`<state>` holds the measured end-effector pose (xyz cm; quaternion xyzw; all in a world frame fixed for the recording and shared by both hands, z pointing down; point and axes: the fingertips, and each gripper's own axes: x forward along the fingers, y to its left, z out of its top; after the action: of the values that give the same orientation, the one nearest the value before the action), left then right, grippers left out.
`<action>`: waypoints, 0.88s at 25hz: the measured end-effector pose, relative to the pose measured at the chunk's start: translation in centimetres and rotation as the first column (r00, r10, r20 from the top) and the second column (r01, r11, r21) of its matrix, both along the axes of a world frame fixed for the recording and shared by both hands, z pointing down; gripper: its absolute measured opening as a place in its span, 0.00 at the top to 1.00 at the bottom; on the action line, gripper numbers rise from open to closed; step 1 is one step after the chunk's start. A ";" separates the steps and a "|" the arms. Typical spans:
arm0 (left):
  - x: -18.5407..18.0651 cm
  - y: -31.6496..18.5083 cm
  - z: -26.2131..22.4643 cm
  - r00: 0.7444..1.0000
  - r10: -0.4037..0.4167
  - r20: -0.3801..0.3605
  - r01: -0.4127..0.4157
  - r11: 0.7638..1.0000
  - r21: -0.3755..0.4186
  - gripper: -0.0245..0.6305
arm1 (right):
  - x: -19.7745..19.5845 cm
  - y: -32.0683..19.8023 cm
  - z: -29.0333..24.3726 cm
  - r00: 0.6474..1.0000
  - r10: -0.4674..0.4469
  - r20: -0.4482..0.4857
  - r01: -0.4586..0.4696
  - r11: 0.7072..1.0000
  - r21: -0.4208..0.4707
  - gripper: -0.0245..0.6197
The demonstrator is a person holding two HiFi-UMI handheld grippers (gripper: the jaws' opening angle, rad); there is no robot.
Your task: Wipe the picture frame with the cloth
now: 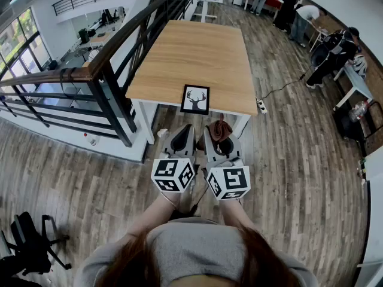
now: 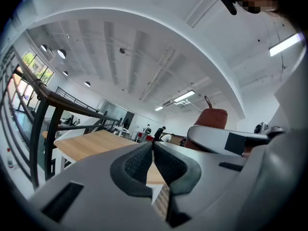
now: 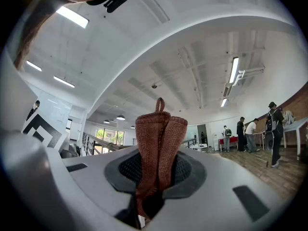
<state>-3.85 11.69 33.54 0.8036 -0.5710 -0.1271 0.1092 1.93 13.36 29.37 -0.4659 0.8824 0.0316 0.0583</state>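
A black picture frame [image 1: 195, 98] with a deer print lies flat at the near edge of the wooden table [image 1: 197, 58]. A folded brown cloth [image 3: 158, 148] stands up from my right gripper [image 3: 155, 170], whose jaws are shut on it. In the head view that cloth [image 1: 219, 130] pokes out of the right gripper [image 1: 218, 141], held short of the table's near edge, just right of the frame. My left gripper [image 1: 182, 137] hovers beside it, below the frame. Its jaws [image 2: 153, 159] are shut with nothing between them.
A dark metal railing [image 1: 114, 52] runs along the table's left side. A power strip and cable [image 1: 261, 104] lie on the wood floor to the right. Several people [image 1: 311, 23] stand at the far right. An office chair [image 1: 30, 247] sits at the lower left.
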 end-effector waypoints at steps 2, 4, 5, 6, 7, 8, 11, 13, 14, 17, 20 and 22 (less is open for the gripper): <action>0.3 0.4 0.4 1.000 -0.009 -0.014 0.009 1.000 -0.009 0.95 | 0.6 0.1 -0.1 1.000 -0.008 0.007 0.008 1.000 0.005 0.81; 0.4 0.4 0.9 1.000 -0.015 -0.023 0.015 1.000 -0.025 0.95 | 1.0 0.0 0.1 1.000 -0.011 0.012 0.011 1.000 0.004 0.81; 0.3 0.3 1.2 0.999 -0.020 -0.027 0.019 0.999 -0.034 0.95 | 1.1 -0.3 0.3 1.000 -0.014 0.012 0.014 1.000 0.000 0.81; 0.1 0.0 1.4 0.999 -0.027 -0.031 0.026 0.999 -0.040 0.95 | 1.0 -0.5 0.6 1.000 -0.018 0.011 0.019 1.000 -0.005 0.81; -0.2 -0.3 1.5 0.999 -0.037 -0.032 0.036 0.999 -0.041 0.95 | 0.8 -0.9 0.8 1.000 -0.025 0.009 0.025 1.000 -0.008 0.81; -0.5 -0.7 1.5 0.998 -0.046 -0.030 0.045 0.998 -0.037 0.95 | 0.6 -1.2 1.0 0.999 -0.032 0.007 0.032 0.999 -0.009 0.81; -0.9 -2.1 1.7 0.998 -0.054 -0.032 0.053 0.998 -0.027 0.95 | 0.2 -2.8 1.1 0.999 -0.040 0.002 0.040 0.999 -0.003 0.81; -1.2 -3.7 2.4 0.998 -0.045 -0.038 0.044 0.998 -0.035 0.95 | -0.1 -4.4 1.4 0.999 -0.036 0.002 0.036 0.999 -0.001 0.81; -1.5 -4.9 2.7 0.998 -0.038 -0.046 0.036 0.999 -0.039 0.95 | -0.3 -5.4 1.5 0.999 -0.033 0.003 0.033 0.999 0.003 0.81; -2.5 -9.3 2.9 0.997 -0.012 -0.072 0.010 0.999 -0.037 0.95 | -1.0 -9.0 2.1 1.000 -0.016 0.003 0.016 1.000 0.013 0.81; -3.2 -14.7 2.1 0.998 0.009 -0.062 -0.010 1.000 -0.017 0.95 | -1.7 -14.1 1.6 1.000 0.008 0.004 -0.008 1.000 0.026 0.81; -3.8 -18.6 1.6 0.998 0.017 -0.055 -0.018 1.000 -0.018 0.95 | -2.3 -17.9 0.9 1.000 0.031 0.005 -0.031 0.999 0.036 0.81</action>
<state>-7.69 -6.93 35.13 0.8039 -0.5617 -0.1431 0.1333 -0.39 -4.50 30.27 -0.4785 0.8741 0.0475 0.0684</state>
